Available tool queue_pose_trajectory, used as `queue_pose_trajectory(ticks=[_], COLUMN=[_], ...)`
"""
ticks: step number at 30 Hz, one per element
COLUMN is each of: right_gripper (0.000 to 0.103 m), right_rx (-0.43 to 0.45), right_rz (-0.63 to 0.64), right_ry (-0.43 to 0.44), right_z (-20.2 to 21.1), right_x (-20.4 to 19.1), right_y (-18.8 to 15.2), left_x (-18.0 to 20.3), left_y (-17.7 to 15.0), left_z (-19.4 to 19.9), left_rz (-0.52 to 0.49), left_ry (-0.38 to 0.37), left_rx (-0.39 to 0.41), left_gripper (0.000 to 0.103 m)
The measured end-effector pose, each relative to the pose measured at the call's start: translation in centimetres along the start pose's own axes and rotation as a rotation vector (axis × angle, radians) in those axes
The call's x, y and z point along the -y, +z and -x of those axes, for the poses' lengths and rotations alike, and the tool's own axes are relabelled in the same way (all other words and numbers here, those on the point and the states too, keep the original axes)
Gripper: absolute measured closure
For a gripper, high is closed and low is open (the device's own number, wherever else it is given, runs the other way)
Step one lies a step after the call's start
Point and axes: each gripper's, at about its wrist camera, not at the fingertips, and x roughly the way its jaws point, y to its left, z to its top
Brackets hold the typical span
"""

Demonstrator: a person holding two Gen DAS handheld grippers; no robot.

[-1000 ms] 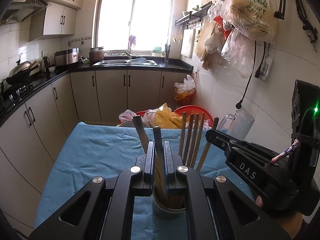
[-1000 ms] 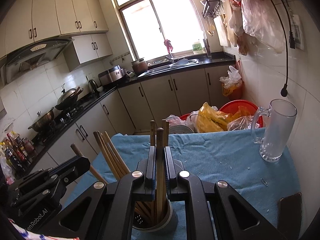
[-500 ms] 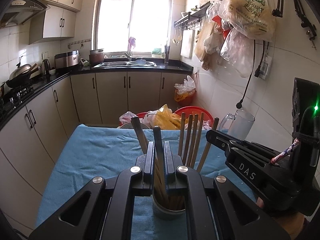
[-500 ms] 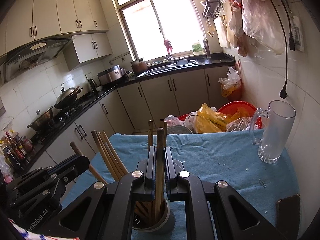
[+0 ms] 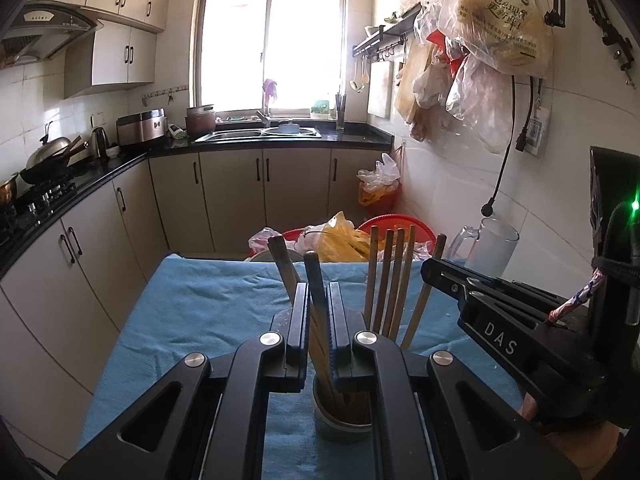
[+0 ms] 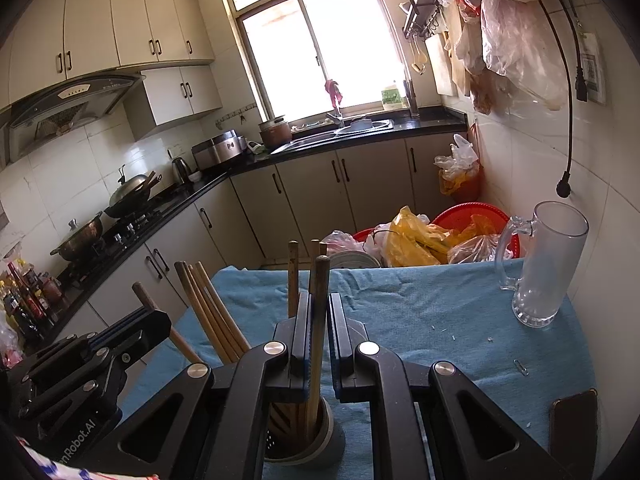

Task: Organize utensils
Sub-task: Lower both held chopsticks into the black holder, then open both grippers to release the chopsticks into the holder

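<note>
Left hand-held gripper (image 5: 319, 320) is clamped on one chopstick (image 5: 314, 276); right hand-held gripper (image 6: 319, 320) is clamped on another chopstick (image 6: 320, 280). Both sticks stand in the holder (image 6: 332, 436) (base hidden by the jaws) at 6 o'clock on the tabletop (image 6: 420, 304). Glass mug (image 6: 548, 264) sits at 3 o'clock.

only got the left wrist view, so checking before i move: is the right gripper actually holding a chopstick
observer: yes, the right gripper has its jaws shut on one chopstick that stands in the holder.
operator: anything on the table past it that i can't see
observer: a dark phone lies flat on the blue cloth, near its right edge.
operator: anything smaller
observer: a paperclip lies loose on the cloth, between the phone and the glass mug.
</note>
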Motion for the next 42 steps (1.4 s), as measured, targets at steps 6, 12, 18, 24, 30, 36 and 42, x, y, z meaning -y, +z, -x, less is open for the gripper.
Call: queue_pose_trajectory(ticks=[6, 12, 18, 24, 30, 36, 42], right_gripper=[0.095, 0.095, 0.095, 0.095, 0.095, 0.094, 0.094], right_rx=[-0.001, -0.001, -0.003, -0.003, 0.001, 0.007, 0.007], right_rz=[-0.002, -0.003, -0.004, -0.004, 0.001, -0.004, -0.012], right_ry=[0.002, 0.003, 0.003, 0.004, 0.003, 0.000, 0.001], right_z=[0.0, -0.1, -0.2, -0.2, 0.2, 0.9, 1.6], right_x=[0.1, 0.2, 0.1, 0.0, -0.3, -0.5, -0.6], right_y=[0.0, 0.1, 0.1, 0.1, 0.1, 0.0, 0.0], left_x=[0.0, -0.2, -0.2, 0.1, 0.4, 0.5, 0.5], left_y=[0.0, 0.1, 0.1, 0.0, 0.1, 0.1, 0.0], left_z=[0.0, 0.0, 0.1, 0.5, 1.0, 1.3, 1.5], left_rz=[-0.009, -0.005, -0.010, -0.026, -0.035, -0.040, -0.036], left_ry=[0.013, 0.018, 0.023, 0.035, 0.041, 0.045, 0.054], left_rx=[0.001, -0.005, -0.008, -0.012, -0.002, -0.003, -0.003], left_gripper=[0.095, 0.095, 0.095, 0.095, 0.095, 0.095, 0.094])
